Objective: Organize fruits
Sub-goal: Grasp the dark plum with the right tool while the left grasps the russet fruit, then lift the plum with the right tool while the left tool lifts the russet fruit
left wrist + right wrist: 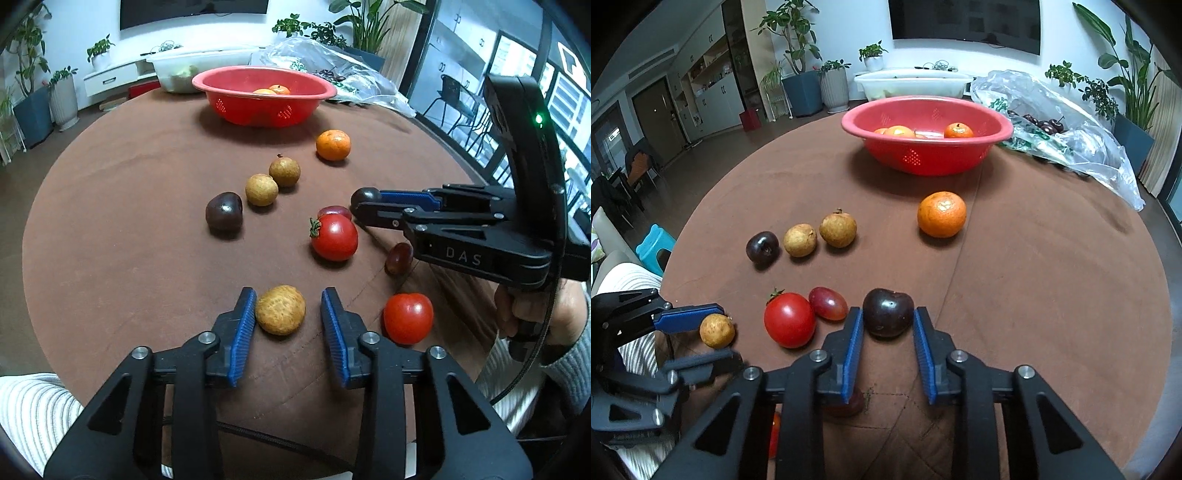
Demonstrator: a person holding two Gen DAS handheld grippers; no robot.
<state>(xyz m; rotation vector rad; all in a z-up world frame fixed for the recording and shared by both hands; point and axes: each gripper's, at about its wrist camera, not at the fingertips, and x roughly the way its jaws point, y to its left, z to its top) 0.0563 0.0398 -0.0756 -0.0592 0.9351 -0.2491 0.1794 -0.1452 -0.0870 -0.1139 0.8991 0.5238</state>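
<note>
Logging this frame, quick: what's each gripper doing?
Left gripper: open around the longan, one pad not touching.
Right gripper: closed on a dark cherry.

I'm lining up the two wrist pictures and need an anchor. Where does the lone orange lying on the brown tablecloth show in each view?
Left wrist view: the orange sits upper centre-right, just below the red basket's right side.
Right wrist view: the orange lies right of centre, below the basket.
Shared landmark: the red basket at the table's far side.
</note>
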